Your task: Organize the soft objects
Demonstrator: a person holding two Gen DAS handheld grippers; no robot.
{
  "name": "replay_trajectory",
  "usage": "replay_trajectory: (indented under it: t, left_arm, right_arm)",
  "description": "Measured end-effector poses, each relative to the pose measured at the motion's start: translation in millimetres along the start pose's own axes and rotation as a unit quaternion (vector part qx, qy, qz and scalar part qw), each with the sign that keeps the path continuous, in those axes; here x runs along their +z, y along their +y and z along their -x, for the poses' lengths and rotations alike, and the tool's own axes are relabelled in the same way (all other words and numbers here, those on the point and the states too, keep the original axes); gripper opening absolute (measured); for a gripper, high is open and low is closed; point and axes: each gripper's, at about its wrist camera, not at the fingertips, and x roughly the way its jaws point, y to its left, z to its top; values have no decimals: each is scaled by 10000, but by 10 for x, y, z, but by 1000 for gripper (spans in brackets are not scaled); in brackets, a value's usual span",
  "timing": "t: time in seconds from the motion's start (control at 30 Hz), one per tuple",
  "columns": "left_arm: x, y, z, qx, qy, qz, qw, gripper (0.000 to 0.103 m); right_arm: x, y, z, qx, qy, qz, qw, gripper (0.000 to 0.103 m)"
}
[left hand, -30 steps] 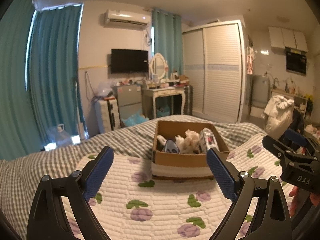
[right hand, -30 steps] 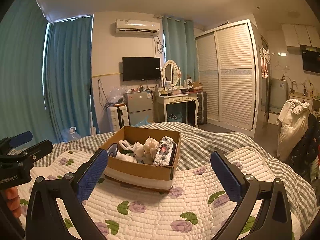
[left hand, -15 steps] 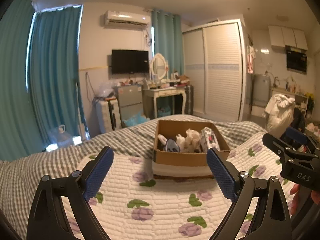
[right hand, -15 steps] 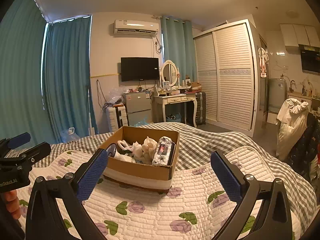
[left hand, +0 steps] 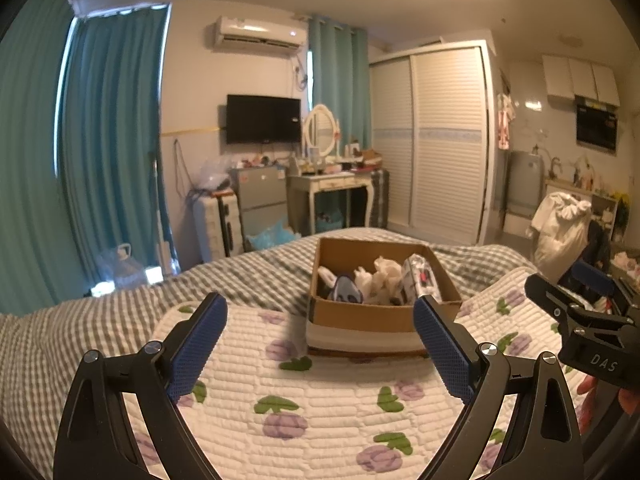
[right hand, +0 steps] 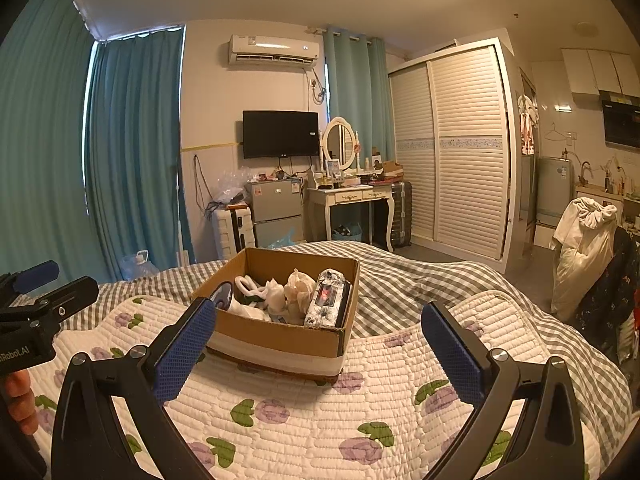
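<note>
A brown cardboard box (left hand: 372, 316) (right hand: 280, 338) stands on a white quilted mat with purple flowers (left hand: 304, 396) (right hand: 320, 404) on the bed. It holds several soft things: white crumpled pieces (right hand: 298, 286), a white looped piece (right hand: 248, 286), a dark blue item (left hand: 344, 290) and a floral pouch (right hand: 328, 300). My left gripper (left hand: 320, 340) is open and empty, held above the mat short of the box. My right gripper (right hand: 318, 344) is open and empty, also short of the box. Each gripper shows at the edge of the other's view.
A grey checked blanket (right hand: 420, 280) covers the bed around the mat. Beyond the bed stand a dressing table (right hand: 352, 200), a small fridge (right hand: 276, 212), a suitcase (right hand: 236, 232) and a wardrobe (right hand: 452, 152). Clothes hang on a chair (right hand: 584, 248) at the right.
Both views have shifted slightly; the box sits a little higher and farther in the frames. Both grippers stay open and empty.
</note>
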Motion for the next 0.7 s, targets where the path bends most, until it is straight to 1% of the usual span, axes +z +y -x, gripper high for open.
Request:
replay_trajectory:
  t: [0.7]
  left_arm:
    - [-22,19,-29,-51,71,28,10000,96]
  right_arm:
    - [-36,1,-34,-66,59,-6,10000,103]
